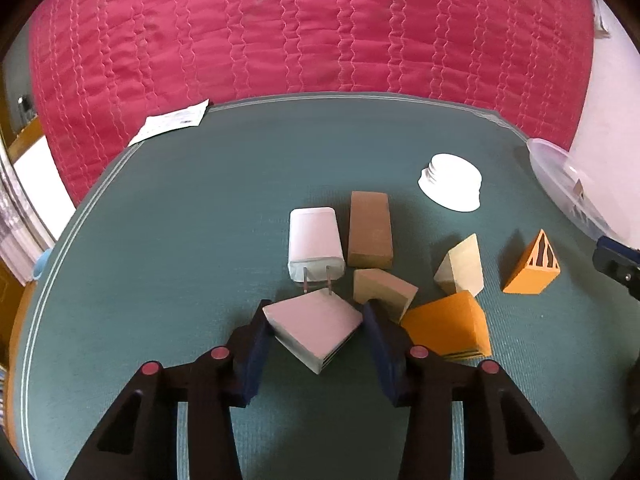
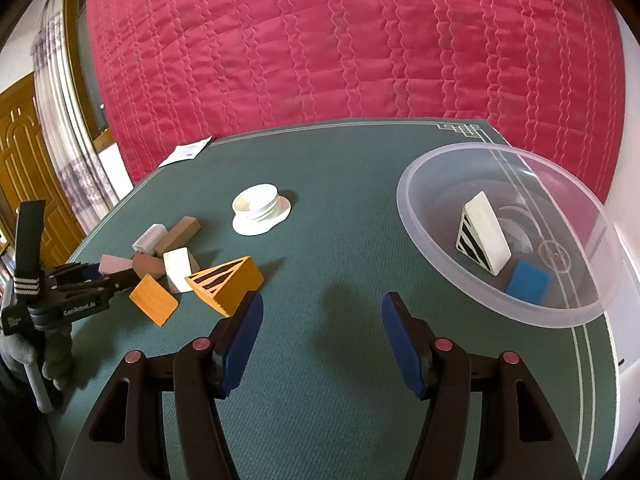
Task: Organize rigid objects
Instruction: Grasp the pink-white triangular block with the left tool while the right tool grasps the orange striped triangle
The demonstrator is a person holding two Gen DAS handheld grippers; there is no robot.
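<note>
A pile of small blocks lies on the green mat point(image 1: 160, 240). My left gripper point(image 1: 316, 332) has its blue pads on both sides of a pale pink block point(image 1: 314, 322), touching its corners. Just beyond lie a white plug adapter point(image 1: 315, 246), a brown block point(image 1: 369, 230), a tan block point(image 1: 384, 290), an orange block point(image 1: 448, 326), a cream wedge point(image 1: 462, 266) and an orange striped wedge point(image 1: 532, 266). My right gripper point(image 2: 322, 320) is open and empty above bare mat, left of a clear plastic bowl point(image 2: 440, 176). The bowl holds a white striped wedge point(image 2: 486, 236) and a blue block point(image 2: 528, 282).
A white threaded lid point(image 1: 450, 184) sits on the mat behind the pile; it also shows in the right wrist view point(image 2: 262, 210). A paper slip point(image 1: 172, 122) lies at the mat's far left corner. A red quilted cover point(image 1: 320, 28) rises behind the table. A wooden door point(image 2: 24, 168) stands at left.
</note>
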